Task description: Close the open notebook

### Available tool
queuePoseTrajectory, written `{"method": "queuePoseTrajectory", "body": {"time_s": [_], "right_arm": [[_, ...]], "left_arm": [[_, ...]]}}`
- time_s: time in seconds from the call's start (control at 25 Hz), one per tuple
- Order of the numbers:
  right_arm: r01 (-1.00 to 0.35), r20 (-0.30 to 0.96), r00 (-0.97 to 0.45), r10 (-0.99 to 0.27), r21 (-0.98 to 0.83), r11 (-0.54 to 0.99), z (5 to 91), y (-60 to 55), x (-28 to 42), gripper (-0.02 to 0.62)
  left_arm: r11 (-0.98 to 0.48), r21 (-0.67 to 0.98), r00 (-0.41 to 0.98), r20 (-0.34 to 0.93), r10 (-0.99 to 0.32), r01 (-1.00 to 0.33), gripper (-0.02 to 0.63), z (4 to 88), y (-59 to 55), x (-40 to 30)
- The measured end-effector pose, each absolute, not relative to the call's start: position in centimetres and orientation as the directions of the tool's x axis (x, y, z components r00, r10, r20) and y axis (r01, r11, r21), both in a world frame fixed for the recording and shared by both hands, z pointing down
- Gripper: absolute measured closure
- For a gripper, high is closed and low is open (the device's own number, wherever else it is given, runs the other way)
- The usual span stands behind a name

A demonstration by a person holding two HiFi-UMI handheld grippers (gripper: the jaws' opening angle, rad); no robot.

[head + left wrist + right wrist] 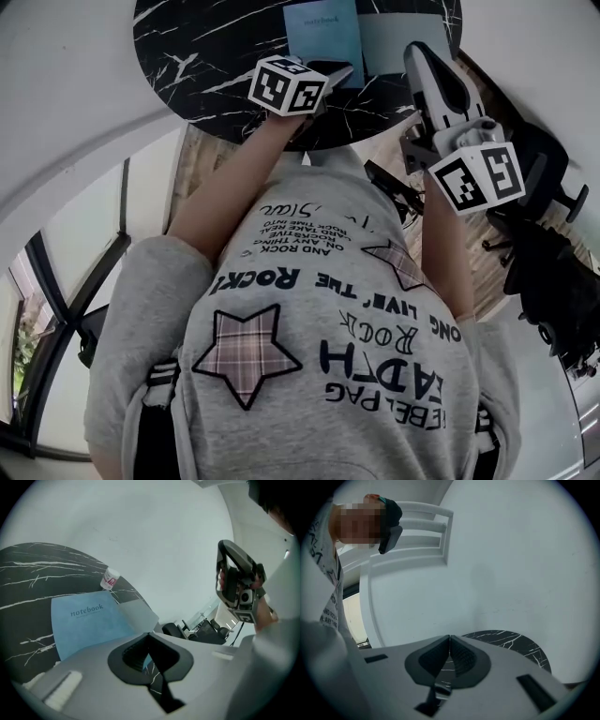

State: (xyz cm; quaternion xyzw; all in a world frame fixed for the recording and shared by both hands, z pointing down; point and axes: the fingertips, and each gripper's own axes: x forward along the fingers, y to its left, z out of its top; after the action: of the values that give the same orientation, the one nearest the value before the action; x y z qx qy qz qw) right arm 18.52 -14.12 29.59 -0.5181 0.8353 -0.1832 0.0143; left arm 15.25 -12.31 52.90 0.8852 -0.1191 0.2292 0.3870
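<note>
A blue notebook [323, 33] with "notebook" printed on its cover lies on the round black marble table [206, 56]. A grey leaf [403, 42] spreads flat to its right. In the left gripper view the blue cover [89, 620] and the grey leaf [136, 613] lie just beyond the jaws. My left gripper [342, 70] hovers at the notebook's near edge, shut with nothing held [149, 634]. My right gripper [419, 52] hangs over the table's right side, also shut and empty [449, 638]. It points past the table's rim [520, 646] at a white wall.
A small white container with a pink label [110, 578] lies on the table beyond the notebook. Black office chairs [553, 262] stand on the wooden floor to the right. The person's grey sweatshirt [328, 356] fills the lower head view.
</note>
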Motion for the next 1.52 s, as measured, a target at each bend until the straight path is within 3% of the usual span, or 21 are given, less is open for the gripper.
{"method": "queuePoseTrajectory", "body": {"time_s": [0.24,0.6,1.04,1.52], "right_arm": [[-0.847,0.159,-0.493,-0.855,-0.314,0.43,29.3,-15.0,17.3,0.583],[-0.836,0.142,-0.52,-0.842,-0.288,0.467,28.4,-16.3,16.2,0.583],[-0.855,0.123,-0.497,-0.859,-0.239,0.46,26.3,-17.0,17.3,0.583],[-0.874,0.078,-0.473,-0.878,-0.164,0.457,22.6,-16.9,18.0,0.583]], "left_arm": [[-0.666,0.622,0.887,0.441,-0.139,-0.413,0.597,49.5,-14.4,13.3],[-0.721,0.48,0.863,0.349,-0.366,-0.5,0.597,42.3,-19.1,8.5],[-0.711,0.25,0.753,0.221,-0.619,-0.658,0.597,33.3,-22.7,2.3],[-0.596,0.135,0.604,0.026,-0.797,-0.792,0.597,25.5,-22.8,-4.0]]}}
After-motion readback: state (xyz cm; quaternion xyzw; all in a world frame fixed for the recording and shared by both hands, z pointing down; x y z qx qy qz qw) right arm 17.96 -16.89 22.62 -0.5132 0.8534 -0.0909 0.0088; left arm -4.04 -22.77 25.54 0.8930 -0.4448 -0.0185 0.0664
